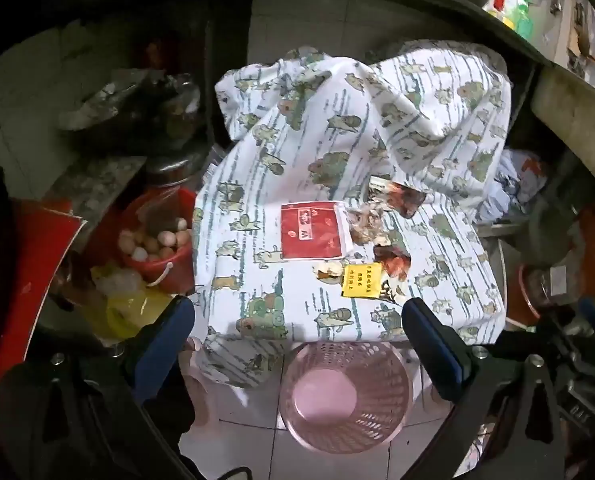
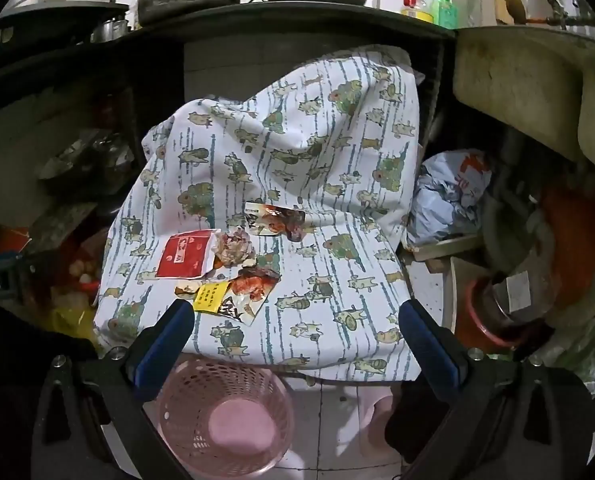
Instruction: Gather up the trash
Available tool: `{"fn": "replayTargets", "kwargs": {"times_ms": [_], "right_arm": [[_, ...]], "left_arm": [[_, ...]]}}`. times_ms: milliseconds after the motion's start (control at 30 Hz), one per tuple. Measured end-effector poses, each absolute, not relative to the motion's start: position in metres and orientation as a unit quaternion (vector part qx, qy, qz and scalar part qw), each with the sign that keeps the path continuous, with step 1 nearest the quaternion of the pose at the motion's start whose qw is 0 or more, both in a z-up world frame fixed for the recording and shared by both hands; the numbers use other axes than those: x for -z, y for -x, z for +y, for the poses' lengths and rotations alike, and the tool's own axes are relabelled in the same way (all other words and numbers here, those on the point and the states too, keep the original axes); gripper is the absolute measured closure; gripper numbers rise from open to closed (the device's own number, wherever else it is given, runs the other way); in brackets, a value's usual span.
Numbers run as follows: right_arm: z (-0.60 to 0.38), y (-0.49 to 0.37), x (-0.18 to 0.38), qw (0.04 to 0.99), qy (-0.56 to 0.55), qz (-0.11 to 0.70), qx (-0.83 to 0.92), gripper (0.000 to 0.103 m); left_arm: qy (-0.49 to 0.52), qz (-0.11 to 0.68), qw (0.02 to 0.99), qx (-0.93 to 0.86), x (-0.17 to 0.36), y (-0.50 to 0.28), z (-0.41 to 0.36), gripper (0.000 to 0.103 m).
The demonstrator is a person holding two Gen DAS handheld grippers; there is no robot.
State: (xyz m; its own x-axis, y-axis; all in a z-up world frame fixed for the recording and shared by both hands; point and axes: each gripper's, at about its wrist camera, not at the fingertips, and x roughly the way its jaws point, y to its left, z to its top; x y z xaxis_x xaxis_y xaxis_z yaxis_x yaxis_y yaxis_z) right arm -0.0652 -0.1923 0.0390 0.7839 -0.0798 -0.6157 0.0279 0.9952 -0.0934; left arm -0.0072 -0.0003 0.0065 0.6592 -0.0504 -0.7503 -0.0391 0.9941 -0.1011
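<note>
Left wrist view, entry one: the left gripper [image 1: 297, 320] is hovering with its jaws spread wide and nothing between them, pointing down over a desk draped in a printed cloth [image 1: 437, 120]. Right wrist view, entry two: the right gripper [image 2: 297, 320] is likewise standing fully open and empty above the same cloth. Trash is lying clustered near the front middle of the cloth: a red packet [image 1: 311, 230], a crumpled tissue wad [image 1: 365, 222] touching its right edge, a yellow slip [image 1: 362, 281] just in front, a torn printed wrapper [image 1: 393, 261] beside the slip, and a second wrapper [image 1: 397, 196] lying farther back. Receptacle: a pink perforated basket [image 1: 345, 396] is standing upright on the tiled floor just below the cloth's front edge, empty as far as its bottom is showing. Step in hand, judged: picking the first piece. Handling advice: flat packets are likely resisting a straight pinch, so coming down on a raised edge or corner is advisable, and the crumpled wad is offering the easiest grip. Caution: the cloth is loose and folded, so closing too deep is risking catching fabric and dragging the other pieces. Working nearest pieces first is keeping the path to the basket short.
</note>
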Motion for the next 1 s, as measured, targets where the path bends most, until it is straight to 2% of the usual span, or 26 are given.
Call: {"fn": "replayTargets", "kwargs": {"times_ms": [467,1000], "right_arm": [[-0.193,0.063,-0.040,0.944,0.047,0.326,0.017,0.000],[-0.195,0.063,-0.036,0.944,0.043,0.328,0.015,0.000]], "left_arm": [[-0.009,0.390,0.920,-0.025,-0.011,0.013,-0.012,0.000],[-0.005,0.388,0.921,-0.018,-0.015,0.010,-0.014,0.000]]}}
